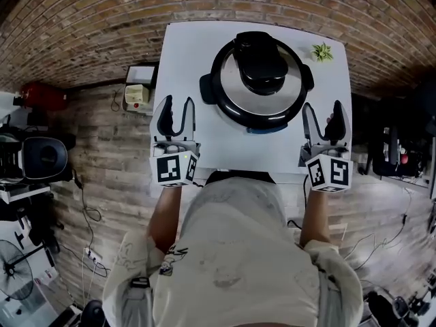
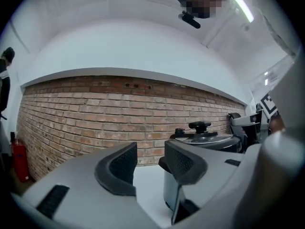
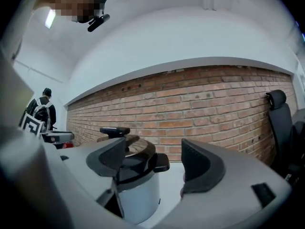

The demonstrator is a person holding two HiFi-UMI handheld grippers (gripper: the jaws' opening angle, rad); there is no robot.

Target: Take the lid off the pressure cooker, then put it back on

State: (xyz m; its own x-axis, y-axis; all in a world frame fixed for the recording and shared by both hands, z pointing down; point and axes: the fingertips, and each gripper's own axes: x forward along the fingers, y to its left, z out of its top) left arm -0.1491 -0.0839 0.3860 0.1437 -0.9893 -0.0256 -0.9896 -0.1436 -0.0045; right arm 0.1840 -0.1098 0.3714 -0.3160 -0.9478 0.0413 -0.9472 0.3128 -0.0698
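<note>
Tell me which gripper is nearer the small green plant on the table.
Right. The right gripper sits at the table's near right edge, directly below the plant in the head view; the left gripper is across the table, past the pressure cooker.

The person wears a pale cream T-shirt [image 1: 238, 257] with short sleeves. Faint grey drawings are printed on it, the darkest toward nine o'clock. The left gripper [image 1: 177, 103] and the right gripper [image 1: 323, 107] have light grey bodies and curved jaws lined with black ribbed pads [image 2: 125, 162]. At six o'clock each gripper carries a white cube [image 1: 176, 169] with black square markers.
</note>
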